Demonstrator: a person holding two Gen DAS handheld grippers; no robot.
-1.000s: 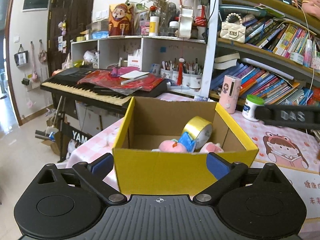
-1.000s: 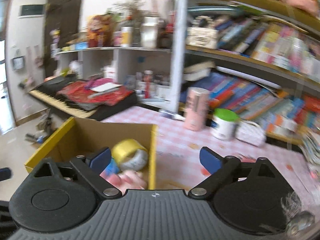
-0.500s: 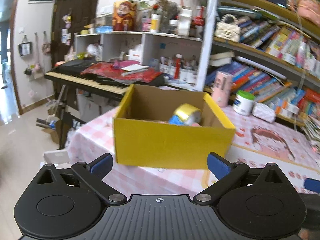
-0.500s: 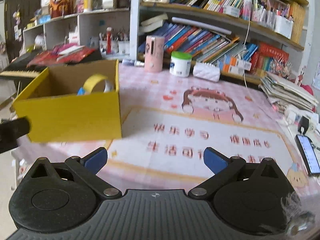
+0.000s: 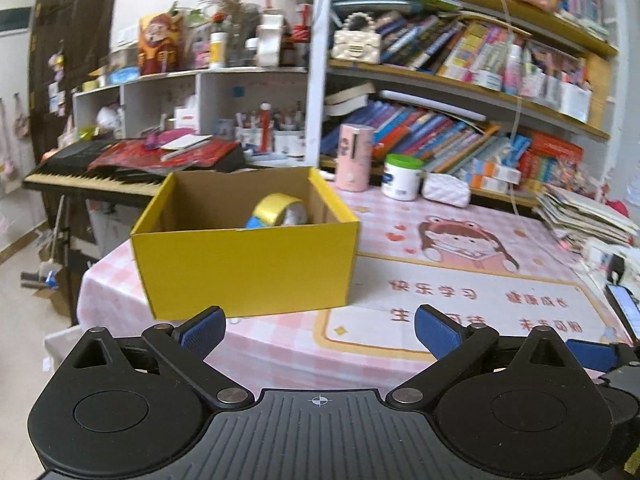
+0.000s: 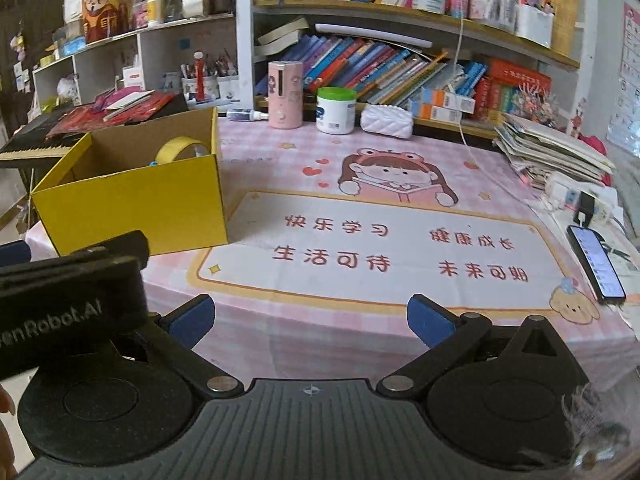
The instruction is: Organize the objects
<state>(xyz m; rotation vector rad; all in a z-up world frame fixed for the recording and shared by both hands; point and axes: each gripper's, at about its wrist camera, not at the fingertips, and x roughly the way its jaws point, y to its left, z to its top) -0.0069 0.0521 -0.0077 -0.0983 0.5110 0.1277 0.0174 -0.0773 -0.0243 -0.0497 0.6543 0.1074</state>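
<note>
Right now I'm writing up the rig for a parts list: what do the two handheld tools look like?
Both match: the left tool and right tool have black plastic bodies with ribbed centre plates, round side discs, silver pivot pins, a white crosshair mark and blue pads on black linkage arms. White lettering ending "Robot.AI" shows on the left tool's side in the right wrist view.

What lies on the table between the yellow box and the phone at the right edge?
Only the printed tablecloth, bare of objects; the right wrist view shows the whole stretch from the yellow box to the phone.
</note>
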